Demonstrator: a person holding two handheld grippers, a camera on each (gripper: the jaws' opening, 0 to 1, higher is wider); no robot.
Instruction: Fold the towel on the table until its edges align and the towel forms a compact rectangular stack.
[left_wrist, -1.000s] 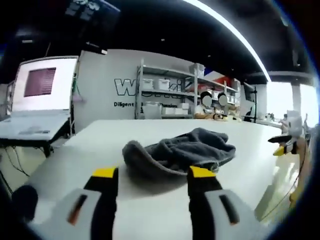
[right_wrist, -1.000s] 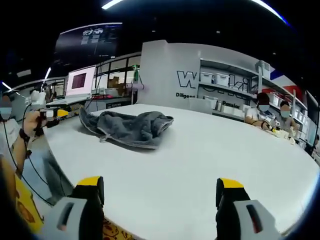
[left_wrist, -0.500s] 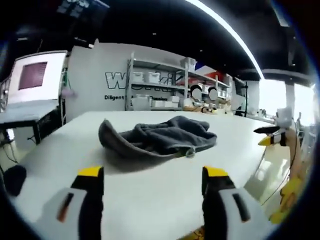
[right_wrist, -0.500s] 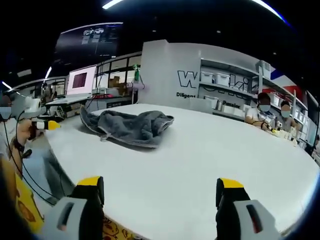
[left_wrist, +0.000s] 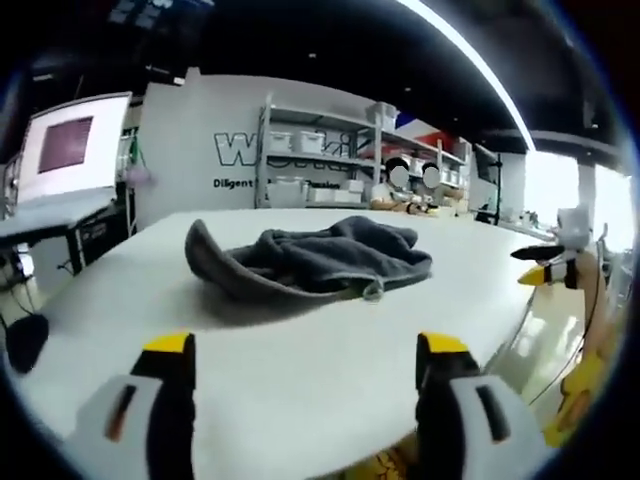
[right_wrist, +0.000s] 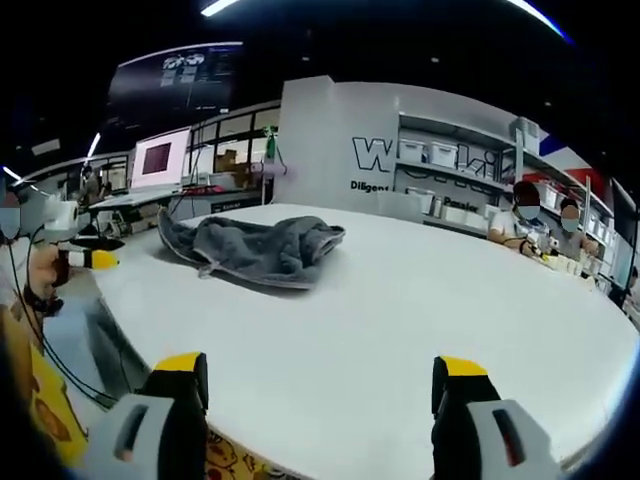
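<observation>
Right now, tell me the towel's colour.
Dark grey towel, plain with no pattern; clearest in the left gripper view.

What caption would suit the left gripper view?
Open hand-held gripper faces a crumpled grey towel on a white table.

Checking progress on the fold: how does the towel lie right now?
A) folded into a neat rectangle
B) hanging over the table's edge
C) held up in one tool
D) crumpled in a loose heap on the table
D: the grey towel lies bunched on the white table, and both tools are open, away from it.
</observation>
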